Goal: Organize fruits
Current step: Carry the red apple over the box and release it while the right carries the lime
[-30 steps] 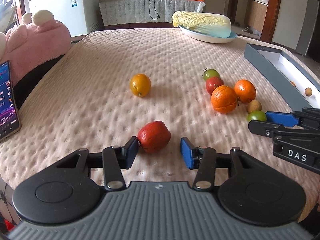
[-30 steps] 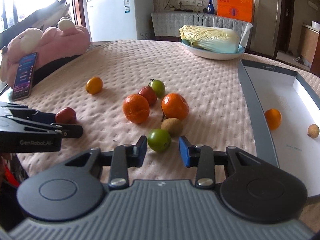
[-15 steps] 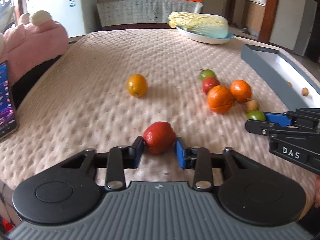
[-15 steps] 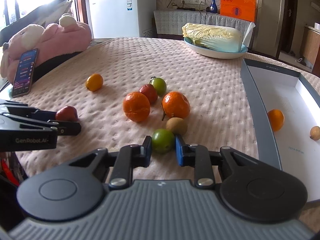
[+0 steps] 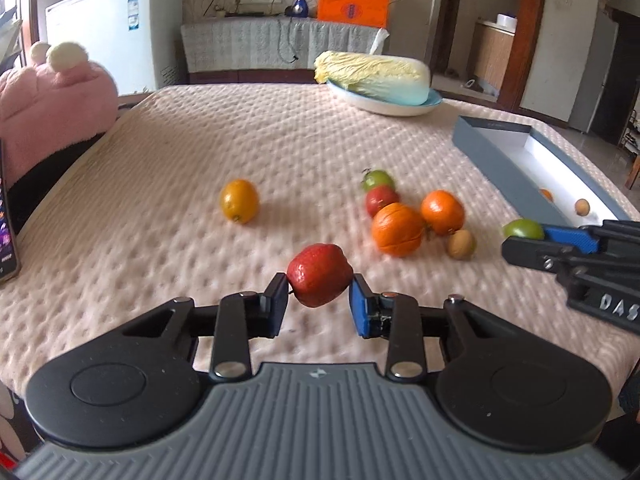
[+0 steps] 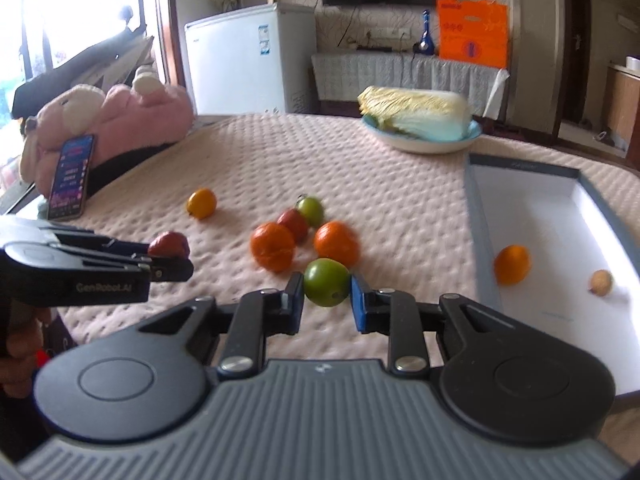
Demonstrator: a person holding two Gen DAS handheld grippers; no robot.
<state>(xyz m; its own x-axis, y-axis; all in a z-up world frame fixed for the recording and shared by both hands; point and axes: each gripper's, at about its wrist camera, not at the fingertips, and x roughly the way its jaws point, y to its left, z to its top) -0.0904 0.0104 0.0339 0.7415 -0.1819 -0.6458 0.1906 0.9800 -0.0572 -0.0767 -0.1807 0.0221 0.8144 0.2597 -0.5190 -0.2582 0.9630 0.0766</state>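
My left gripper [image 5: 319, 294] is shut on a red fruit [image 5: 319, 274], held just above the pink tablecloth. My right gripper [image 6: 327, 294] is shut on a green fruit [image 6: 326, 282], lifted off the cloth; the left wrist view shows that green fruit [image 5: 522, 229] at the right. On the cloth lie a yellow fruit [image 5: 239, 201], two oranges [image 5: 397, 229] [image 5: 442, 212], a red fruit [image 5: 380, 199], a green one [image 5: 377, 179] and a small brown one [image 5: 461, 243]. The grey box [image 6: 478, 224] at the right holds an orange [image 6: 511, 264] and a small brown fruit [image 6: 601, 281].
A plate with a cabbage [image 5: 374, 76] stands at the table's far side. A pink plush toy [image 5: 52, 108] and a phone [image 6: 71, 176] sit at the left edge. A person's hand [image 6: 18, 356] holds the left gripper.
Both grippers closed on their fruits, the left on the red one, the right on the green one. The right gripper then rose with the green fruit, and the view shifted.
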